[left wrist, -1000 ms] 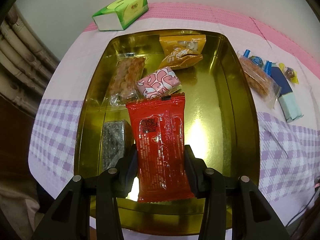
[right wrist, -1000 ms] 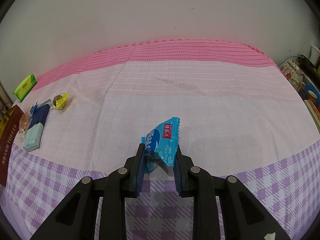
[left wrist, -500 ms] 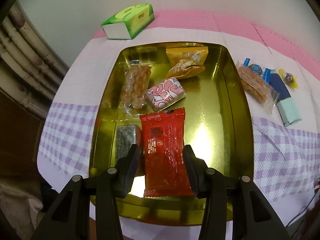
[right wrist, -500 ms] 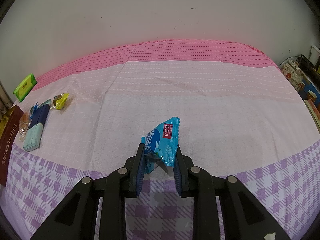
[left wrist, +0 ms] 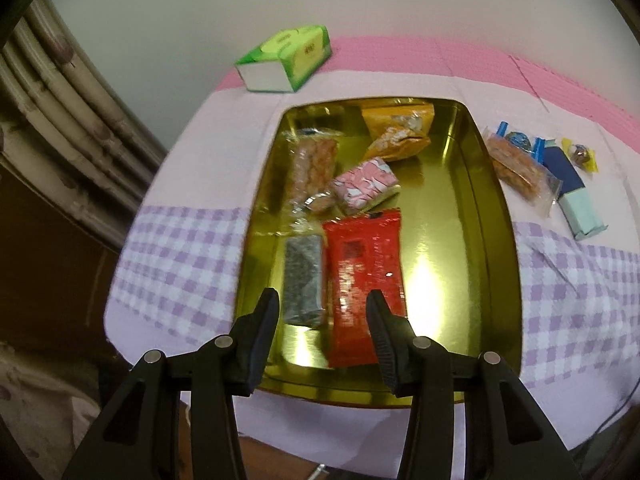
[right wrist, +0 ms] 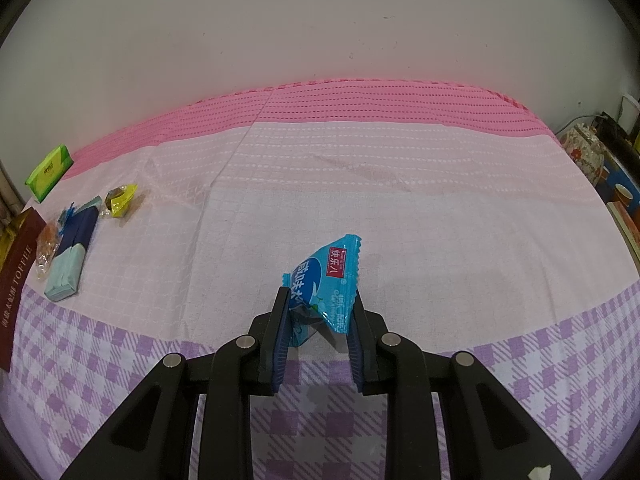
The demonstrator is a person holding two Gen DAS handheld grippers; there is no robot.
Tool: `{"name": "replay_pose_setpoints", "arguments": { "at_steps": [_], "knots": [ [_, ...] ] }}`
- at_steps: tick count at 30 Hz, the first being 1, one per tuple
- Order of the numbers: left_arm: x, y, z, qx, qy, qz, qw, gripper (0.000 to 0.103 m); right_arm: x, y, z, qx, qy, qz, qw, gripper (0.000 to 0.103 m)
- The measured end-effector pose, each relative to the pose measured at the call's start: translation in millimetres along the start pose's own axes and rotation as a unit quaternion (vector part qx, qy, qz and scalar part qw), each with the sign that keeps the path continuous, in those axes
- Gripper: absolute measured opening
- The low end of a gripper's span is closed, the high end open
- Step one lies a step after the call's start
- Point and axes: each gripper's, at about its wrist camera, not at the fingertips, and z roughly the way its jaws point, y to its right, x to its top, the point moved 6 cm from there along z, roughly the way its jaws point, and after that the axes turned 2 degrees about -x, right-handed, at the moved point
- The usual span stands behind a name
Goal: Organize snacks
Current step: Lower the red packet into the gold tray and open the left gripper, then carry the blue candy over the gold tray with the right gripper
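A: Left gripper (left wrist: 322, 306) hangs above the near end of the gold tin (left wrist: 496, 216), fingers spread, nothing between them. The red packet (left wrist: 366, 276) lies flat in the tin, just beside the dark seaweed bar (left wrist: 303, 280).

B: Our right gripper (right wrist: 318, 322) is clamped on the blue snack packet (right wrist: 326, 280), pinching its lower half, top corner sticking up, above the checked tablecloth (right wrist: 400, 208). From this side the tin is only a sliver at the far left edge.

A: Also in the tin: an orange packet (left wrist: 400, 132), a pink one (left wrist: 366, 184) and a clear peanut bar (left wrist: 310, 164). The right half of the floor looks bare.

B: Then we'd carry the blue packet there, lower it close to the floor before letting go, and lay it flat so it doesn't ride up on the red one.

A: We'd move the left gripper aside first. Left on the cloth: an orange-filled clear pack (left wrist: 520, 168), a blue-and-mint box (left wrist: 572, 188) and a yellow candy (left wrist: 582, 154).
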Motion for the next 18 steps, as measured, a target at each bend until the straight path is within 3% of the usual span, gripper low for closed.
{"name": "replay_pose_setpoints", "arguments": {
  "at_steps": [18],
  "knots": [
    [-9.3, -16.1, 0.1, -0.007, 0.005, -0.008, 0.9999, 0.047, -15.0, 0.3, -38.9, 0.023, 0.024, 0.037, 0.999, 0.023]
  ]
}}
